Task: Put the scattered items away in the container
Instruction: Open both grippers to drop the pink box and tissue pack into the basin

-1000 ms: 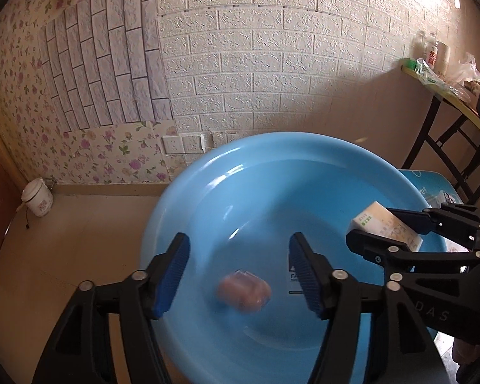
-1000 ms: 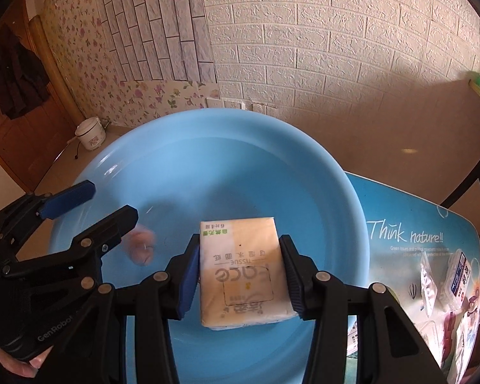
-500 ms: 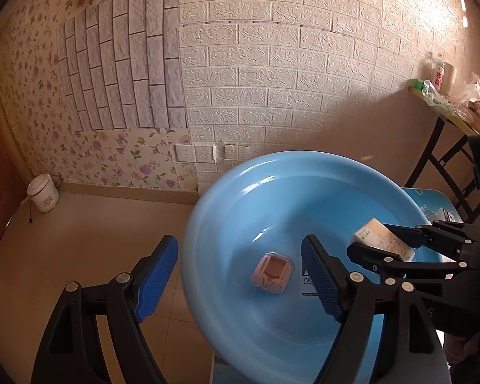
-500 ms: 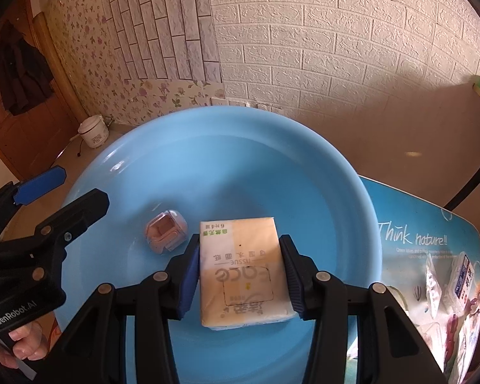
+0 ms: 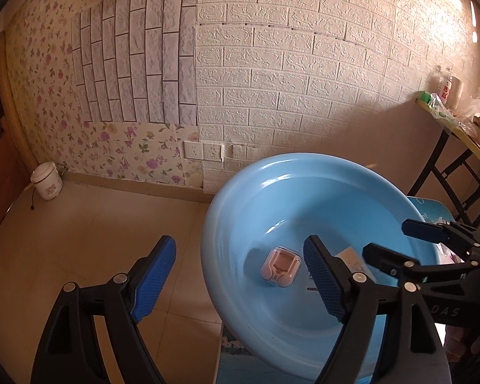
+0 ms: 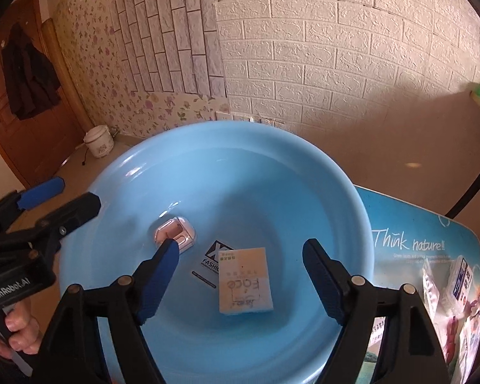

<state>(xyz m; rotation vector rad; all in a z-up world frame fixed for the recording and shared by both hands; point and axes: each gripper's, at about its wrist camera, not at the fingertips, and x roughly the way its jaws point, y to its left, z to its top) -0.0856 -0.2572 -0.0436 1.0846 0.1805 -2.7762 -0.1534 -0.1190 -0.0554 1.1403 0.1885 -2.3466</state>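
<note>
Tongs first: the right tongs [image 6: 240,275] are opening, their blue pads well clear on either side of the tissue pack [image 6: 244,284], which half a second ago sat pinched between them and now lies flat on the basin [image 6: 352,192] floor, partly over a printed label there. So the pack is released, and nothing is in that grip. The left tongs [image 5: 240,278] are opening too, with nothing held (one pad hangs over the floor tiles, the other over the basin's inside). They have drawn back toward the basin's near-left edge since a second ago.

Just beyond the right tongs' left pad lies the pink case [image 6: 175,231], a small clear-shelled thing resting on the basin bottom, apart from the pack. A second ago it was a moving blur below the left tongs; now it is sharp and at rest.

Both things in hand are therefore in the container, and I judge this pair of drops done. Right of the basin, on the worktop [image 6: 409,224], several packets [image 6: 457,281] lie scattered on the printed cover; these look like what remains to tidy, and the right tongs are the nearer to them.

Farther off stand a white pot [image 6: 98,142] on the floor, the brick-pattern wall, and a wooden door with a dark coat.
</note>
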